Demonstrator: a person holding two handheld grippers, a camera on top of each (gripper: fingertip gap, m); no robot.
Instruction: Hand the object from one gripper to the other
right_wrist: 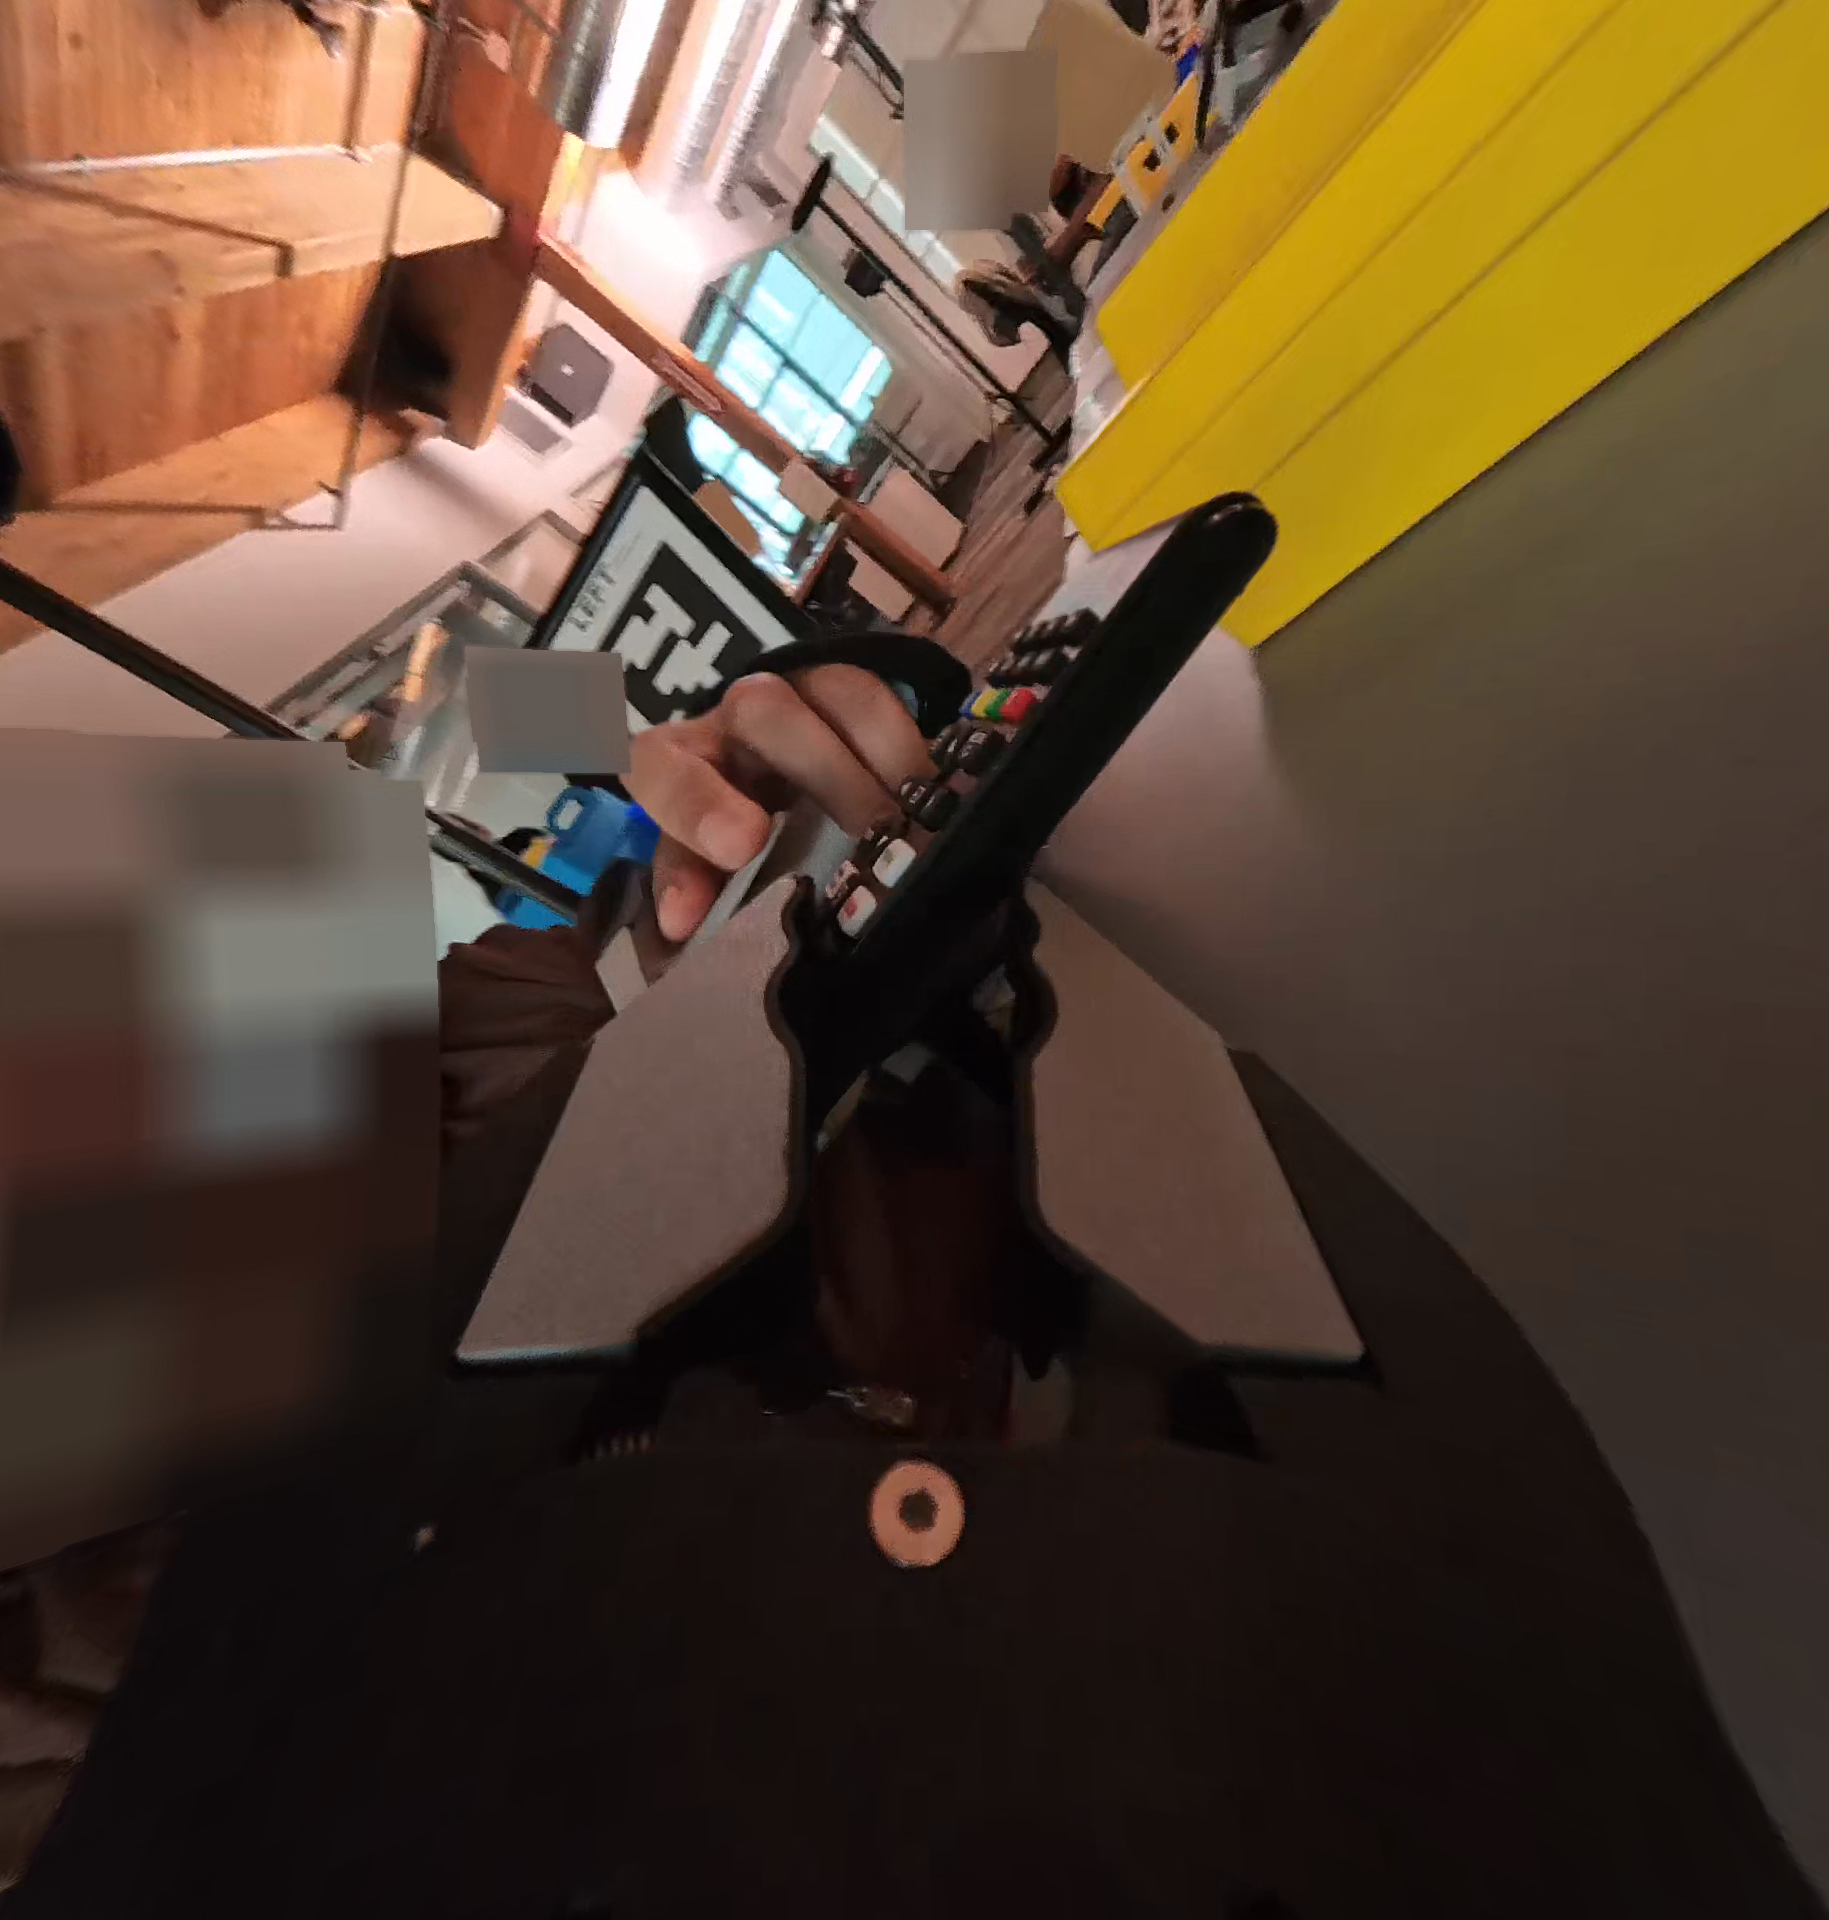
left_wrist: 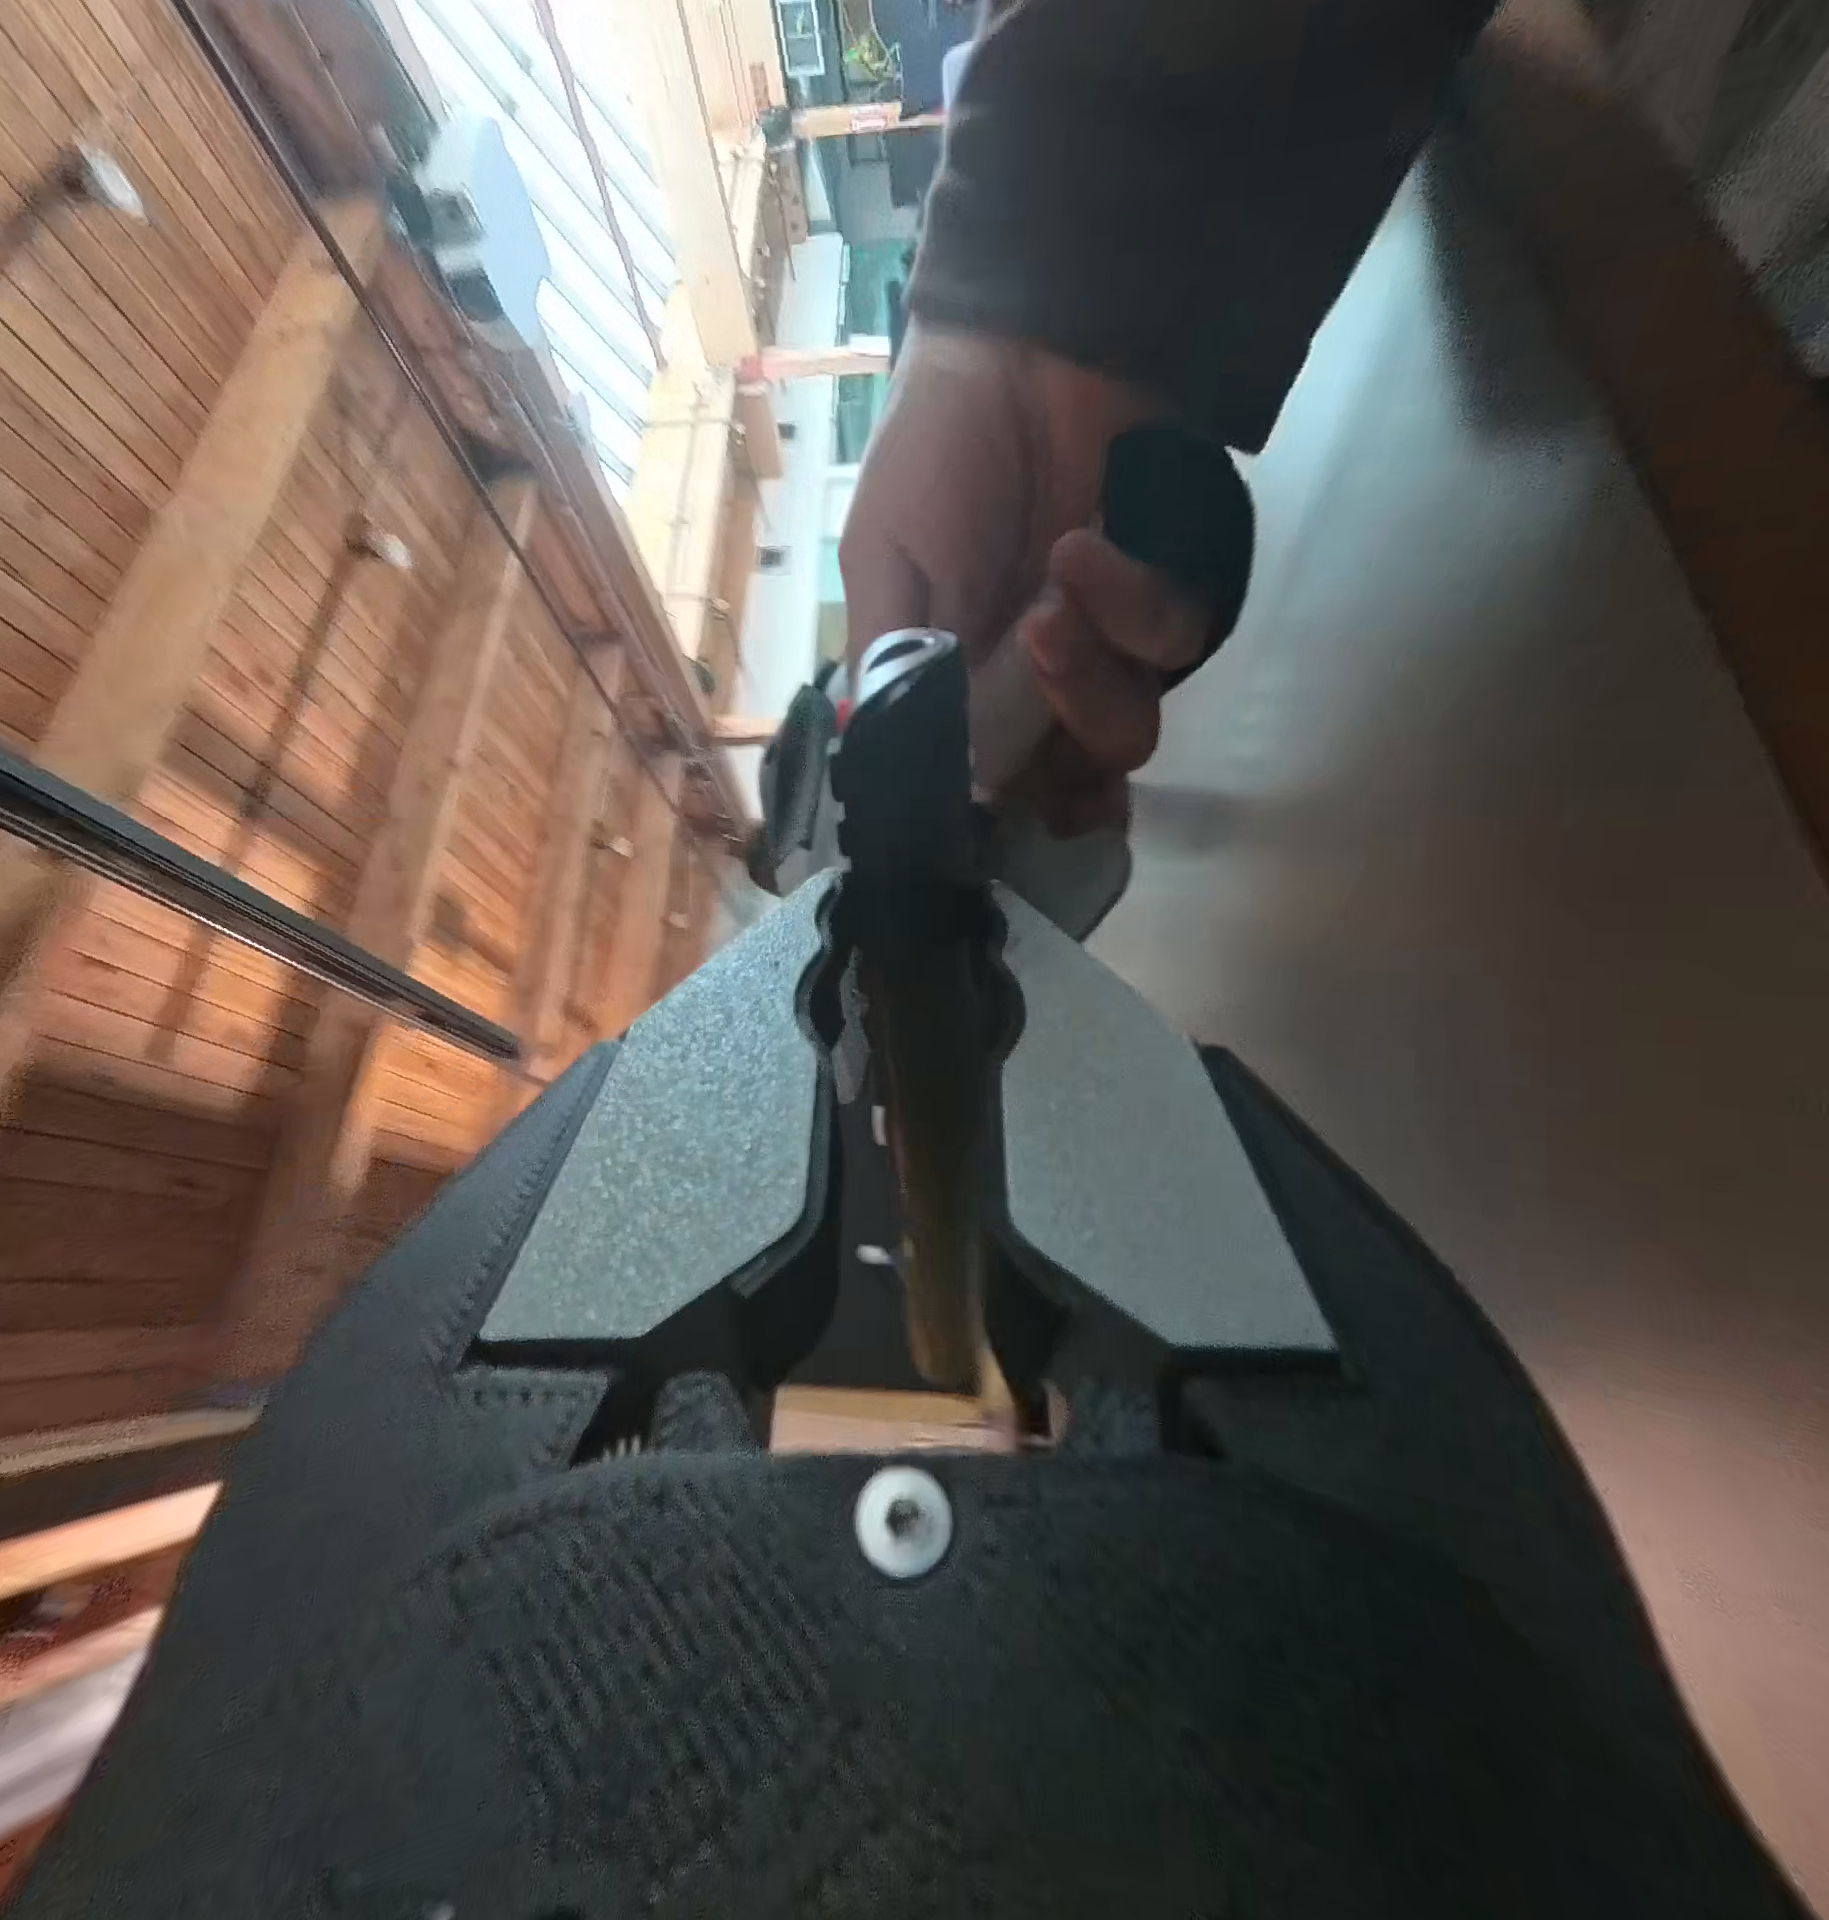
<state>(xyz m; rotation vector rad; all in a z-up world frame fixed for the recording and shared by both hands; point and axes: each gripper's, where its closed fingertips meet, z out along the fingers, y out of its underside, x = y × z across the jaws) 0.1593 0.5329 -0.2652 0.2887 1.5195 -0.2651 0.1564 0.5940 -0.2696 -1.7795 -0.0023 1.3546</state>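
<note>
We judge the handover at its midpoint: both hand-held grippers clamp the same black remote control (right_wrist: 1045,790), and one must yet let go. The right hand-held gripper (right_wrist: 915,966) pinches its near end, the buttoned length running far and rightward beyond the tips. The left hand-held gripper (left_wrist: 915,914) is closed on it edge-on, above the pale counter (left_wrist: 1512,831).

A wooden plank ceiling (left_wrist: 214,644) with beams fills the left. A bright window (right_wrist: 785,364) stands far away, and a yellow surface (right_wrist: 1409,291) lies at right.
</note>
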